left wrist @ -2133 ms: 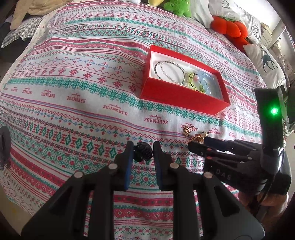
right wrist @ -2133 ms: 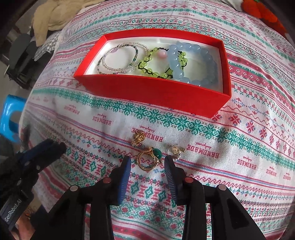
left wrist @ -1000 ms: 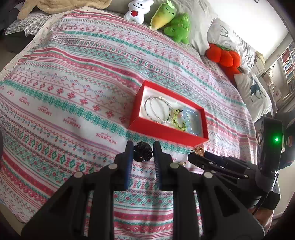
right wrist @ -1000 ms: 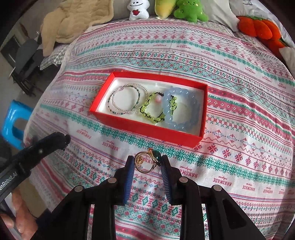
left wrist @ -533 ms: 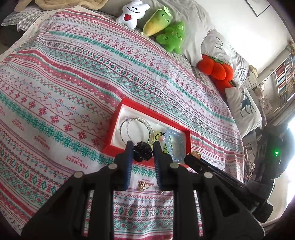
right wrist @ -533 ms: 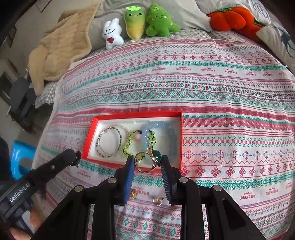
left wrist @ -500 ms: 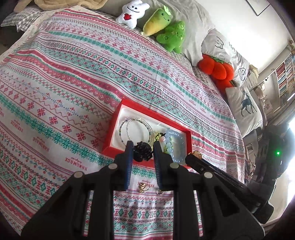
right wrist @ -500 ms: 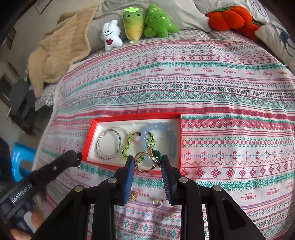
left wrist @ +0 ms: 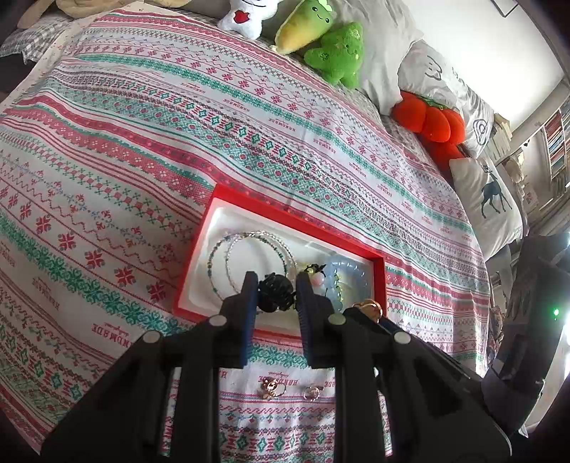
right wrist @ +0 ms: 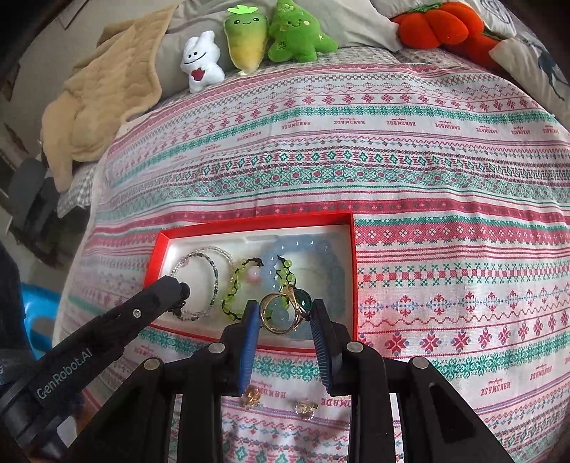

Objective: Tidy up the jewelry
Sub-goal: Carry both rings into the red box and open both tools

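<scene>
nearest the cameras, on the patterned bedspread (right wrist: pixel 427 178), two small gold pieces (right wrist: pixel 252 396) were seen lying loose, just short of the near wall of the red box (right wrist: pixel 249 224). the left tongs (left wrist: pixel 273 295) were pressed onto a small black ornament (left wrist: pixel 276 296), held above the near edge of the box. the right tongs (right wrist: pixel 285 315) were pinched on a gold ring with a green stone (right wrist: pixel 285 310), the ring being gripped by its sides and held over the near right part of the box. in the right wrist view the tip of the left tongs was seen over the left end of the box, beside the thin beaded bracelets (right wrist: pixel 199 281).

inside the white-lined box, the thin beaded bracelets were laid at the left, a green-beaded bracelet (right wrist: pixel 242 281) in the middle, and a pale blue bead bracelet (right wrist: pixel 306 249) at the right, the three touching or overlapping.

farther off, the bedspread was left bare. at the far edge of the bed a white plush (right wrist: pixel 199 64), a yellow-green plush (right wrist: pixel 245 35), a green plush (right wrist: pixel 295 32) and an orange plush (right wrist: pixel 434 25) were lined up against pillows, and a beige blanket (right wrist: pixel 103 92) was heaped at the far left.
</scene>
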Motion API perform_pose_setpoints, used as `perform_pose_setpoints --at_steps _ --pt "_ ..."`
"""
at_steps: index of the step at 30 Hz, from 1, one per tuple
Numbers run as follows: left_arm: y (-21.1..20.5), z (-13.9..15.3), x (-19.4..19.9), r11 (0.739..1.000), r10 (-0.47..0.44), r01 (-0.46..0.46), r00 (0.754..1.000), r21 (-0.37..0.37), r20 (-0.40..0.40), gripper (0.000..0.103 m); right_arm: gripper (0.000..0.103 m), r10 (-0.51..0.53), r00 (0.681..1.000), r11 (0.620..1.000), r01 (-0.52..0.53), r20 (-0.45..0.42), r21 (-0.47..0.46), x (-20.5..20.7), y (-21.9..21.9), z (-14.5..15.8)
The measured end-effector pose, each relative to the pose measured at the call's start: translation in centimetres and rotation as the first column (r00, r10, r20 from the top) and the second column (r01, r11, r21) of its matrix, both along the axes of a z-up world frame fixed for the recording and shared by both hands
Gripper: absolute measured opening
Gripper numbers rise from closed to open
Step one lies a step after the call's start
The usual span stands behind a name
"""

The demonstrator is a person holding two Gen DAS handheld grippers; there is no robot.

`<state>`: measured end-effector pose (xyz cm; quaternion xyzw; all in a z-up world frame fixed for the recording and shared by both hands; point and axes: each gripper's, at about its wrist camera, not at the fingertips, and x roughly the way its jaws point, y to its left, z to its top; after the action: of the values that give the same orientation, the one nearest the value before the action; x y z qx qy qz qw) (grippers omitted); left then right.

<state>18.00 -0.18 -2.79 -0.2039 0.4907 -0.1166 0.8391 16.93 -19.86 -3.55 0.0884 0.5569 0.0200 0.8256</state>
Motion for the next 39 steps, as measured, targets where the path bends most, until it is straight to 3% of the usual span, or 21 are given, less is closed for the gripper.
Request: perform_pose_setpoints --at_steps 5,9,16,22,24,28,31,39 --pt "-0.2 -0.1 0.1 1.0 0.003 -0.003 1.0 0.03 0.005 0.023 0.03 0.001 1.0 1.0 -0.001 0.01 0.008 0.2 0.1 0.0" --pt "0.1 0.3 0.1 0.999 0.004 -0.005 1.0 0.033 0.016 0.023 0.042 -0.002 1.0 1.0 0.002 0.019 0.007 0.2 0.0 0.4" --pt "0.6 1.1 -0.9 0.999 0.012 -0.013 1.0 0.031 0.027 0.023 0.043 -0.037 0.998 0.997 0.034 0.041 0.073 -0.2 -0.8 2.2" --pt "0.2 1.2 -2.4 0.998 -0.032 0.031 0.999 0.046 0.017 0.031 0.05 -0.025 0.998 1.0 0.024 0.059 0.02 -0.7 -1.8 3.9" --pt "0.0 1.4 -3.0 0.997 -0.047 0.045 0.999 0.067 0.022 0.036 0.051 -0.018 0.999 1.0 0.018 0.048 0.017 -1.0 -2.3 3.9" --pt "-0.3 1.5 -4.0 0.991 -0.079 0.076 0.997 0.109 0.017 0.037 0.051 0.028 1.0 0.999 -0.028 0.004 -0.022 -1.6 -2.4 3.7" --pt "-0.6 1.4 -4.8 0.984 -0.106 0.102 0.994 0.145 0.02 0.037 0.051 0.065 0.996 0.998 -0.065 -0.056 0.007 -2.2 -2.7 3.5" --pt "-1.1 0.3 -6.3 0.97 -0.144 0.142 0.99 0.199 -0.004 0.037 0.051 0.108 0.992 0.994 -0.11 -0.067 -0.025 -4.1 -2.8 3.9"
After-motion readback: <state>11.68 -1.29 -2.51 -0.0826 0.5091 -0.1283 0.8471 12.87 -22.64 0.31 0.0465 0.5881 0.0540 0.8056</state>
